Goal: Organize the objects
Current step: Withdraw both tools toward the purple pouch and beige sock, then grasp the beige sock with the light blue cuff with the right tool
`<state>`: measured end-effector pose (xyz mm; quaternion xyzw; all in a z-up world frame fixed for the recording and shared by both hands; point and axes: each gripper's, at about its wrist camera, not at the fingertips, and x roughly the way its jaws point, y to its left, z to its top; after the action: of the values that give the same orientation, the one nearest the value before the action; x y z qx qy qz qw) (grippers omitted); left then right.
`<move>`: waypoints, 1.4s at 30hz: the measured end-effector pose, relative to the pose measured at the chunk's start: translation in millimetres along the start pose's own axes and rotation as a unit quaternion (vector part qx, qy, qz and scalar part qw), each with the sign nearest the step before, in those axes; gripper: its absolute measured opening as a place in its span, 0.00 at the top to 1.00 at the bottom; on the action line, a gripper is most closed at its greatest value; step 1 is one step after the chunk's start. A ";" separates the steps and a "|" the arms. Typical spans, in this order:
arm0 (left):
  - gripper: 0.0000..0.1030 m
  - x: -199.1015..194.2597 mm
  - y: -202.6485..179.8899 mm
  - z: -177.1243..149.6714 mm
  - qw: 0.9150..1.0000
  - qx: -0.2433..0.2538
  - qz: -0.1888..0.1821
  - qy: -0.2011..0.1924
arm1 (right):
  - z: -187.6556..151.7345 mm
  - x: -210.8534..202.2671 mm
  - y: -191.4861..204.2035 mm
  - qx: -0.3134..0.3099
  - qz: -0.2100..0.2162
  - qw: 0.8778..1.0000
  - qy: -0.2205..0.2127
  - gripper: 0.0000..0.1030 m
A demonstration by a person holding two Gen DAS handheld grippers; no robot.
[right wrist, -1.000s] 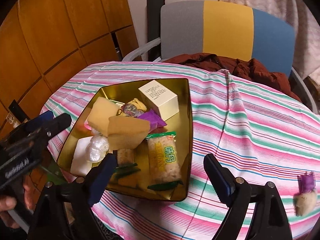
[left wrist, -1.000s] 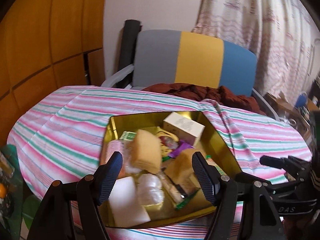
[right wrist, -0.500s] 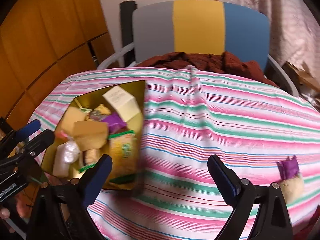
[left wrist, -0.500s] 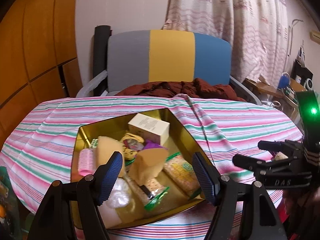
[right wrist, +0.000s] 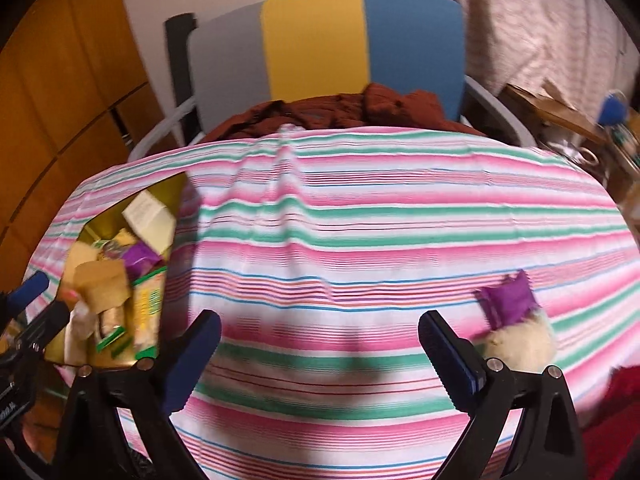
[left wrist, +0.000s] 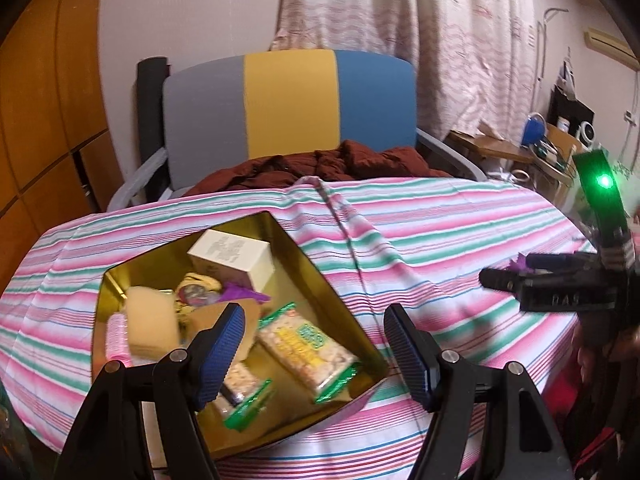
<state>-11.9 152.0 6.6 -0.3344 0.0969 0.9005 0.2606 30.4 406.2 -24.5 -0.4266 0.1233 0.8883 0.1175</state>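
Purple-wrapped snack (right wrist: 512,307), with a pale round piece just below it, lies on the striped cloth (right wrist: 360,216) of the bench, just beyond the right finger of my right tool (right wrist: 320,344). That tool hangs above the cloth with its fingers spread wide and nothing between them.

My left tool (left wrist: 312,340) is also spread and empty, poised over the near right corner of the gold tin (left wrist: 320,276), which sits on the left part of the bench.

Tin contents, near to far:
- two clear packets of puffed-rice bars with green ends (left wrist: 306,342), lying flat;
- a tan sponge-like block (left wrist: 154,326) at the left, a second one partly hidden behind my left finger;
- a pink item (left wrist: 116,334) against the left wall, too blurred for me to identify;
- a purple wrapper (left wrist: 242,293) and a round foil-topped piece (left wrist: 196,292) mid-tin;
- a cream carton (left wrist: 234,258) at the far corner, printed face up.

From the left view I see the right tool at the far right with a green light lit on its body.

Beyond the bench: a chair (left wrist: 288,102) with grey, yellow and blue back panels, a dark red garment (left wrist: 332,162) heaped on its seat, then a patterned curtain (left wrist: 400,20) and orange wooden panelling (left wrist: 44,100).
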 end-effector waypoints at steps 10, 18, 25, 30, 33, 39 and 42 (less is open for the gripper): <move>0.30 21.3 -32.2 -3.6 0.998 0.017 -0.054 0.032 | 5.2 -15.4 -128.4 0.169 -0.066 0.983 0.013 0.00; 0.30 32.4 -53.1 -9.1 0.994 0.042 -0.087 0.050 | -5.0 17.9 -181.8 0.205 -0.042 0.968 0.139 0.00; 0.30 40.5 -65.9 -13.3 0.990 0.060 -0.106 0.067 | 1.8 54.3 -175.8 0.135 -0.064 0.968 0.204 0.00; 0.30 45.3 -70.4 -15.0 0.988 0.065 -0.116 0.077 | 1.7 81.5 -165.0 0.076 -0.077 0.960 0.257 0.00; 0.30 50.0 -72.5 -14.7 0.987 0.065 -0.120 0.083 | 3.1 79.1 -162.0 0.053 -0.073 0.963 0.255 0.20; 0.30 61.2 -82.7 -12.0 0.985 0.076 -0.125 0.093 | -1.9 49.5 -167.5 0.040 -0.078 0.967 0.238 0.27; 0.30 69.7 -92.2 -8.5 0.983 0.085 -0.128 0.097 | -2.4 32.5 -180.6 0.055 -0.137 0.966 0.213 0.27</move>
<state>-2.6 255.2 -45.4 -0.4068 0.1543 0.8114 0.3904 69.1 579.0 -72.9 -0.6120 0.1344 0.7438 0.2326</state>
